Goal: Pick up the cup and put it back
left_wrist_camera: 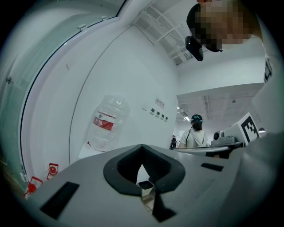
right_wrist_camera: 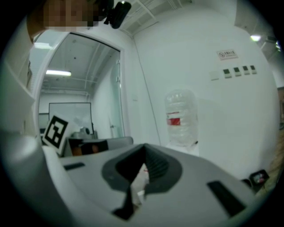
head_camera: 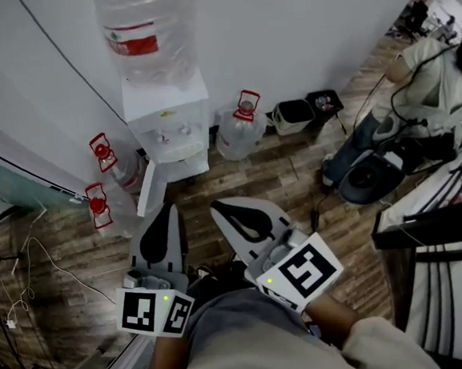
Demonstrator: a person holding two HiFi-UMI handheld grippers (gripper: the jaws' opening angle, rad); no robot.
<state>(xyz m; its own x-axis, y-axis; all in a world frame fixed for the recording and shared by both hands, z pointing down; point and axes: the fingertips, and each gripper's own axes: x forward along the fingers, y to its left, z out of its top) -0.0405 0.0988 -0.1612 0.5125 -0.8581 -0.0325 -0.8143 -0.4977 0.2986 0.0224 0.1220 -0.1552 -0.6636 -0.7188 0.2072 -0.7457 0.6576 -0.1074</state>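
Note:
I cannot make out a cup in any view. A white water dispenser (head_camera: 167,121) stands against the wall with a large clear bottle (head_camera: 147,34) on top. Both grippers are held low, close to the person's body, pointing toward the dispenser and well short of it. My left gripper (head_camera: 167,209) has its jaws together with nothing between them. My right gripper (head_camera: 219,209) is also shut and empty. In the left gripper view, a small white thing with a dark opening (left_wrist_camera: 145,185) shows through the gap behind the jaws (left_wrist_camera: 142,147); what it is I cannot tell.
Spare water bottles stand on the wooden floor: one right of the dispenser (head_camera: 238,131), two with red caps to its left (head_camera: 117,169). A small bin (head_camera: 293,115) sits by the wall. A seated person (head_camera: 437,57), a dark machine (head_camera: 366,172) and a desk (head_camera: 434,214) fill the right side.

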